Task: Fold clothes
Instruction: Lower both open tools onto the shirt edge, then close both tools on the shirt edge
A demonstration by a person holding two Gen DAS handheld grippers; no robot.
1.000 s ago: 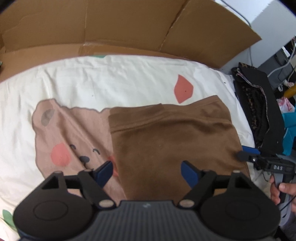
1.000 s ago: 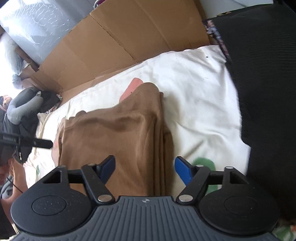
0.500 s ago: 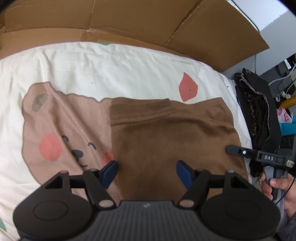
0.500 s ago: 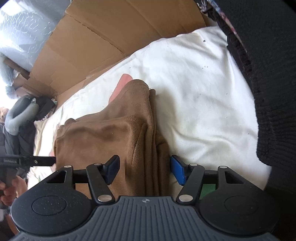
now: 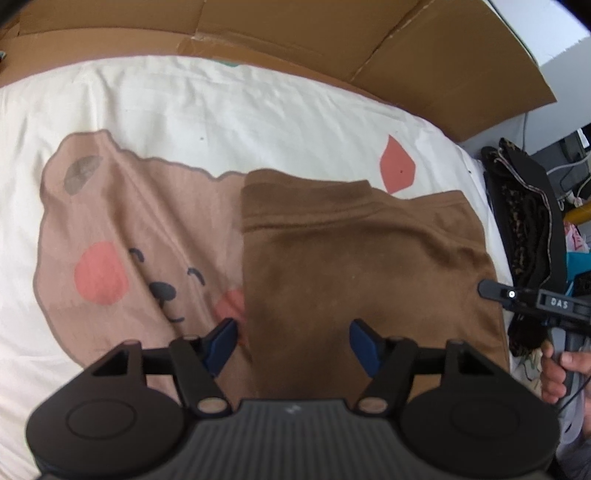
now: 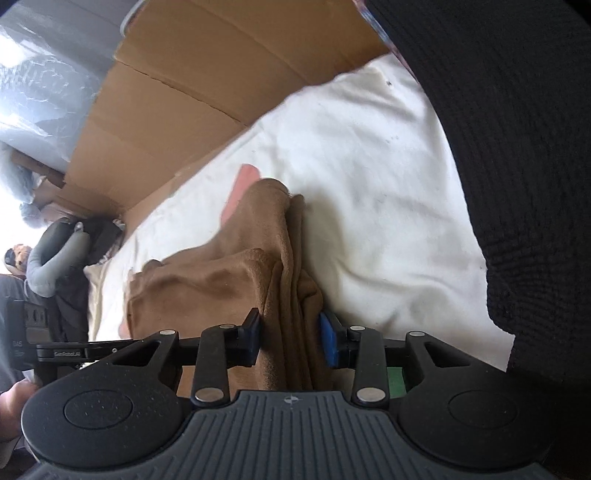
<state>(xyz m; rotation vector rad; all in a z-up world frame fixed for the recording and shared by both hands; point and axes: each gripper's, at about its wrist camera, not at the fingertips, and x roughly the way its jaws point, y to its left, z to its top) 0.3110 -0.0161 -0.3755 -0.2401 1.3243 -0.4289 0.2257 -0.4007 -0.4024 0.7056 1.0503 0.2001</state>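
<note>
A brown garment (image 5: 362, 266) lies folded on the cream bear-print sheet (image 5: 166, 110). My left gripper (image 5: 293, 341) hangs over its near left corner. The garment's left edge runs between the closing jaws, and the blue pads (image 5: 221, 341) stand apart from the cloth. In the right wrist view the garment's stacked right edge (image 6: 288, 295) is bunched up between the jaws of my right gripper (image 6: 290, 339). Those jaws are closing, with both pads (image 6: 328, 343) against the cloth. The right gripper's tip (image 5: 493, 290) also shows at the garment's right edge in the left wrist view.
Flattened cardboard (image 5: 332, 33) lines the far side of the bed. A black knit garment (image 6: 517, 147) lies along the bed's right edge. A hand (image 5: 561, 369) grips the right tool. Clutter and a grey cushion (image 6: 55, 266) sit beyond the left end.
The left gripper sank toward the garment's near left corner and its jaws narrowed a little. The right gripper rolled and its jaws drew in from wide apart onto the folded right edge.
</note>
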